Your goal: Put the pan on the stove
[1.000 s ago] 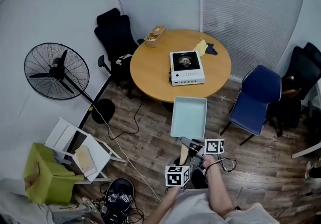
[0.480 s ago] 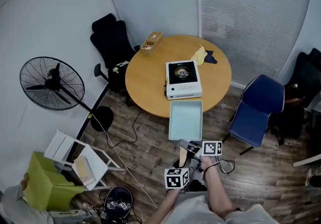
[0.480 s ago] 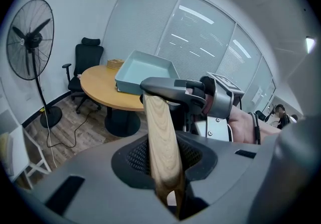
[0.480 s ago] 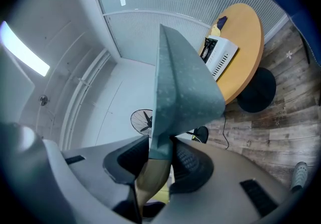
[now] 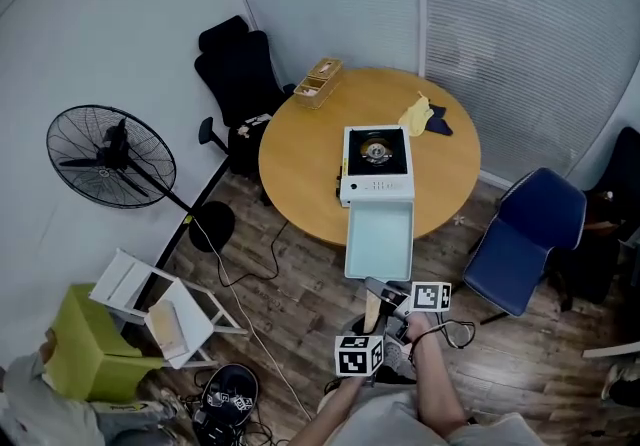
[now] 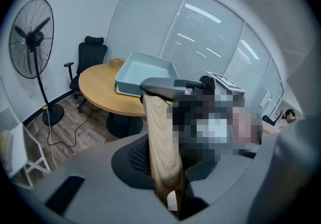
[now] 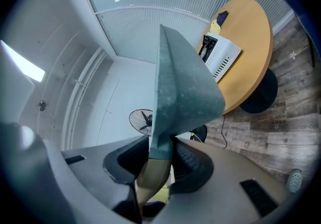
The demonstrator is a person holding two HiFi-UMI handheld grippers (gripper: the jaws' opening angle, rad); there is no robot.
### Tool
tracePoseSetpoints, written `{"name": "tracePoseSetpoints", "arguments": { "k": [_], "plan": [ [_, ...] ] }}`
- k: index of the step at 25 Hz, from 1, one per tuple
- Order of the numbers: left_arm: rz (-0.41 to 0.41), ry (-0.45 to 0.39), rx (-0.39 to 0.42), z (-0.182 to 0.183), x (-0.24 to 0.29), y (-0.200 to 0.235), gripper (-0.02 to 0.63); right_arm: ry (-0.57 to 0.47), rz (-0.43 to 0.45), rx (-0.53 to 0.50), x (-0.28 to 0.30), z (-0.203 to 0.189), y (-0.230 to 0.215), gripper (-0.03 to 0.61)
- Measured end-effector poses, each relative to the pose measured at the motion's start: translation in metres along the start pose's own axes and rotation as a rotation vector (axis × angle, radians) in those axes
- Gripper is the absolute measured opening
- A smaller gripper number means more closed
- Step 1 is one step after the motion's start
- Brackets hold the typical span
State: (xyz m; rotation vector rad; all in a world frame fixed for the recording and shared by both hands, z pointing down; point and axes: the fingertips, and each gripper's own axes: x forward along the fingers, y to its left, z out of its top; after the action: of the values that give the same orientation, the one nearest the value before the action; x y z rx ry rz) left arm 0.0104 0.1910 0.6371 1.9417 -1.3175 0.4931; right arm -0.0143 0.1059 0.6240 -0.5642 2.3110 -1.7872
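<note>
A light teal rectangular pan (image 5: 379, 239) with a wooden handle (image 5: 371, 310) hangs level in the head view, its far end over the near edge of the round wooden table (image 5: 300, 159), just in front of the white single-burner stove (image 5: 377, 164). My left gripper (image 5: 366, 328) is shut on the wooden handle (image 6: 161, 142), with the pan (image 6: 145, 72) beyond it. My right gripper (image 5: 396, 303) is shut on the handle (image 7: 152, 182) where it joins the pan (image 7: 180, 82). The stove (image 7: 219, 54) stands on the table beyond.
A wooden box (image 5: 318, 81) and a yellow cloth (image 5: 417, 117) lie on the table. Black chair (image 5: 240, 74) stands at the left, blue chair (image 5: 525, 244) at the right. A standing fan (image 5: 110, 156), a white rack (image 5: 160, 309) and floor cables (image 5: 250, 264) lie left.
The pan and both grippers have moved toward the table. The pan's far end, earlier short of the table's edge, now reaches over it, close to the stove's front.
</note>
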Motion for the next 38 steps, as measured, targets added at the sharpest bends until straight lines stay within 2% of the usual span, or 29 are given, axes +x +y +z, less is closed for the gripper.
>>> {"name": "tracePoseSetpoints", "arguments": {
  "k": [13, 18, 23, 27, 38],
  "plan": [
    [0.026, 0.025, -0.027, 0.008, 0.020, 0.000, 0.110, 0.025, 0.003, 0.027, 0.004, 0.016, -0.015, 0.132],
    [0.028, 0.026, -0.028, 0.025, 0.036, 0.007, 0.110, 0.031, -0.029, 0.044, 0.012, 0.036, -0.025, 0.132],
    [0.023, 0.019, -0.029, 0.054, 0.061, 0.020, 0.110, 0.022, 0.042, 0.009, 0.037, 0.072, -0.024, 0.132],
    [0.012, 0.019, -0.023, 0.084, 0.086, 0.028, 0.110, 0.016, -0.025, 0.033, 0.047, 0.106, -0.042, 0.132],
    [-0.011, 0.043, -0.017, 0.166, 0.158, 0.060, 0.110, -0.017, 0.010, 0.042, 0.100, 0.208, -0.064, 0.132]
  ]
}}
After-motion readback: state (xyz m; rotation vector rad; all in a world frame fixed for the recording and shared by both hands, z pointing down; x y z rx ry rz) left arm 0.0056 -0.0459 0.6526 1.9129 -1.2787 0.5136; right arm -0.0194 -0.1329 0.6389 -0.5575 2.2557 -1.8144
